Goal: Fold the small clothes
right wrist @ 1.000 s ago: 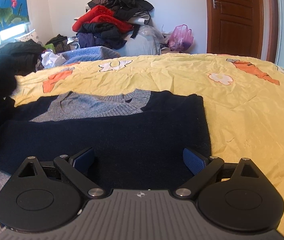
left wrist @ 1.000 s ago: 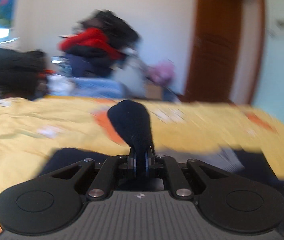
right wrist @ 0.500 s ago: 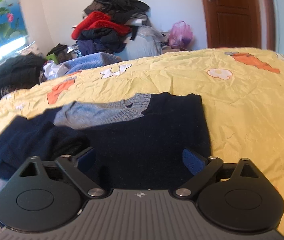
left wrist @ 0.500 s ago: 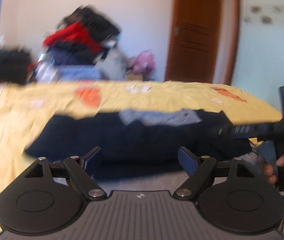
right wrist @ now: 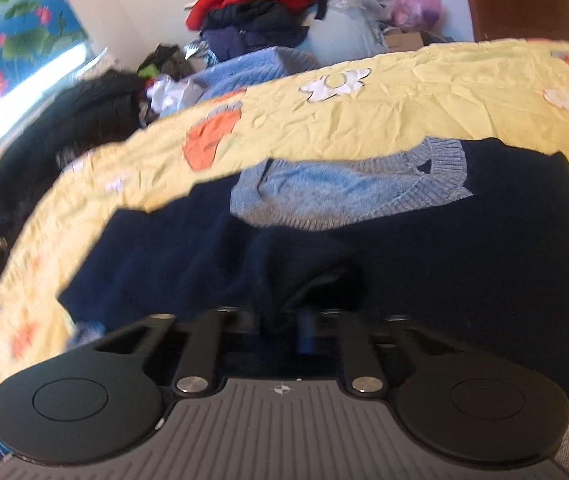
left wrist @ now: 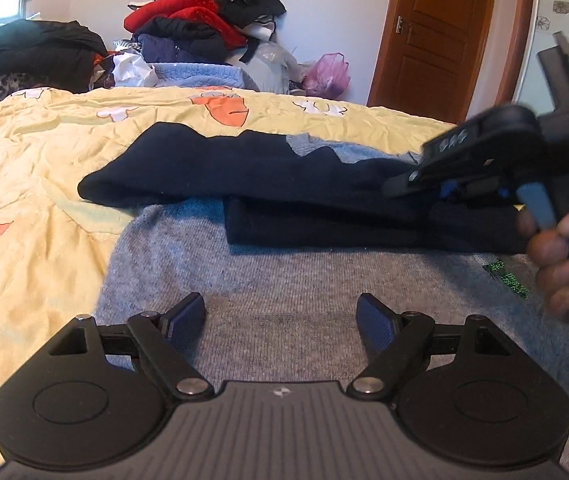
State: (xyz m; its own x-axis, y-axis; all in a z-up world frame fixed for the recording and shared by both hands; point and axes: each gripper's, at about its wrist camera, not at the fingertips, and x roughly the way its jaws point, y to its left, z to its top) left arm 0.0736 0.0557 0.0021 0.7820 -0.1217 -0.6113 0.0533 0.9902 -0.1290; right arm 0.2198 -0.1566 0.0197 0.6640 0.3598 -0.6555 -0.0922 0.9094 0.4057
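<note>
Bare yellow bedspread (left wrist: 36, 168) left (open room), clothes pile (left wrist: 204, 20) blocking far edge

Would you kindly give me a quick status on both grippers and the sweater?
Left gripper open, empty, over grey knit. Right gripper jaws just closed, pinching navy sweater fabric. Sweater partly folded on yellow bedspread. Nothing in the way.

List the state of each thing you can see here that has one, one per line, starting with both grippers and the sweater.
Left gripper: jaws open, nothing between them, over grey knit.
Right gripper: jaws just closed, shut on a fold of the navy sweater.
Navy sweater: lying on the yellow bedspread, partly folded, sleeve laid across.
Door: shut.
Clothes pile: heaped, unfolded.
</note>
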